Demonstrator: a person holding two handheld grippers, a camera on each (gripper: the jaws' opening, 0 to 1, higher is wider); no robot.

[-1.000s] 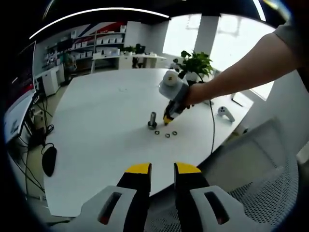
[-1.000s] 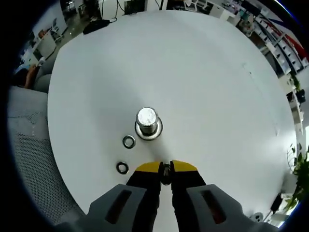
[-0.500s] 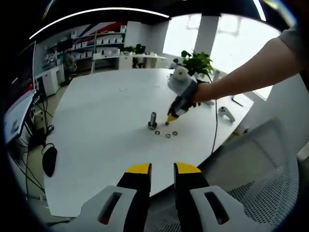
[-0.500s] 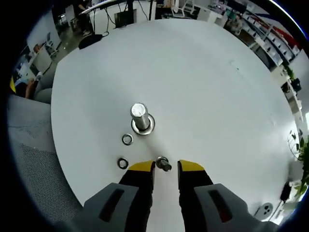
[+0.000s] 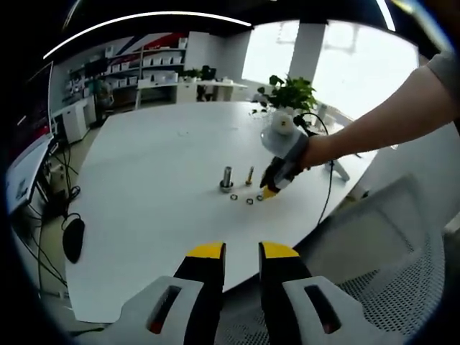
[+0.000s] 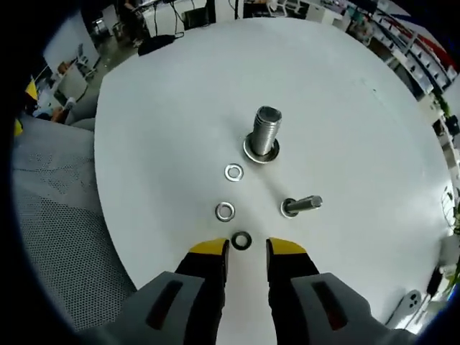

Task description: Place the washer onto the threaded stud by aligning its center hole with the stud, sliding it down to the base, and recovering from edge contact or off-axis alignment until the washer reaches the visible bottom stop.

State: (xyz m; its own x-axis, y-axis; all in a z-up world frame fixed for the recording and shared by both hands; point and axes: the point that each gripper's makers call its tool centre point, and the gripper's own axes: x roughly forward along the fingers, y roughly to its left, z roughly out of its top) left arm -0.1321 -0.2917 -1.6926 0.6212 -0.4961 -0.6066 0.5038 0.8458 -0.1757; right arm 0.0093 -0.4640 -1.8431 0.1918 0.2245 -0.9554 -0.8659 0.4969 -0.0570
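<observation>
In the right gripper view, the right gripper [image 6: 247,247] hangs over the round white table [image 6: 165,108], jaws parted and holding nothing, yellow tips on either side of a dark washer [image 6: 241,240] that lies flat on the tabletop just ahead of them. To the left of it sits a lighter washer [image 6: 225,211], and beyond that a third washer [image 6: 233,172], all three lying loose in a short line. Further on stands the large threaded stud [image 6: 264,133], upright on its wide base ring, with nothing threaded on it that can be made out. To the right, a slimmer bolt [image 6: 302,205] stands on its head, apart from the washers and leaning in this view.

Over in the left gripper view, the left gripper [image 5: 241,255] hovers off the near edge of the table, well back from the parts, jaws slightly apart and empty. The stud [image 5: 227,178] and the thin bolt [image 5: 250,175] stand side by side mid-table. Just right of them the other gripper [image 5: 268,192], in the person's hand [image 5: 316,149], points its yellow tips down at the washers. A potted plant [image 5: 290,95] sits at the far edge.
</observation>
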